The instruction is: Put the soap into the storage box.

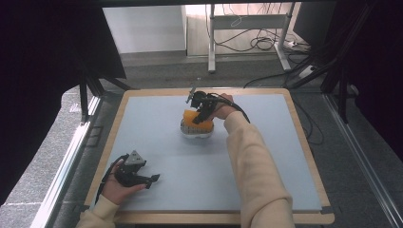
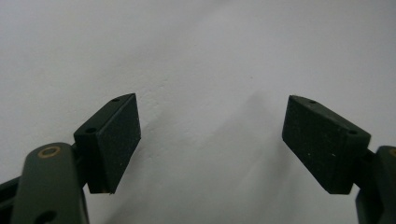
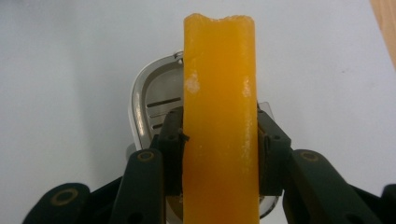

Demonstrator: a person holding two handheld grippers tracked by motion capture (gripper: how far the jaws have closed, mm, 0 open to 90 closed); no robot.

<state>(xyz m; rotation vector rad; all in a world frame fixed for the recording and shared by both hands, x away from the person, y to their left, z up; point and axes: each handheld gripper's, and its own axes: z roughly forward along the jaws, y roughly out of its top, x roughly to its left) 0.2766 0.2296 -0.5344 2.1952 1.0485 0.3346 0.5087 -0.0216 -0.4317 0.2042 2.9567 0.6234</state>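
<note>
An orange slab (image 3: 219,70), like a sponge or a bar of soap, stands on edge between the jaws of my right gripper (image 3: 219,140), which is shut on its two broad faces. Under it lies a shiny metal dish (image 3: 149,93) with drain slots. In the high view the right gripper (image 1: 202,114) holds the orange slab (image 1: 191,118) over the metal dish (image 1: 197,132) at the table's far middle. My left gripper (image 1: 153,179) rests at the front left, open, with bare table between its pads (image 2: 116,140).
A pale grey mat (image 1: 266,156) covers the table, with a wooden rim (image 1: 304,128) around it. Beyond the far edge stand a desk frame (image 1: 211,42) and loose cables (image 1: 266,42) on the floor. Dark curtains hang on both sides.
</note>
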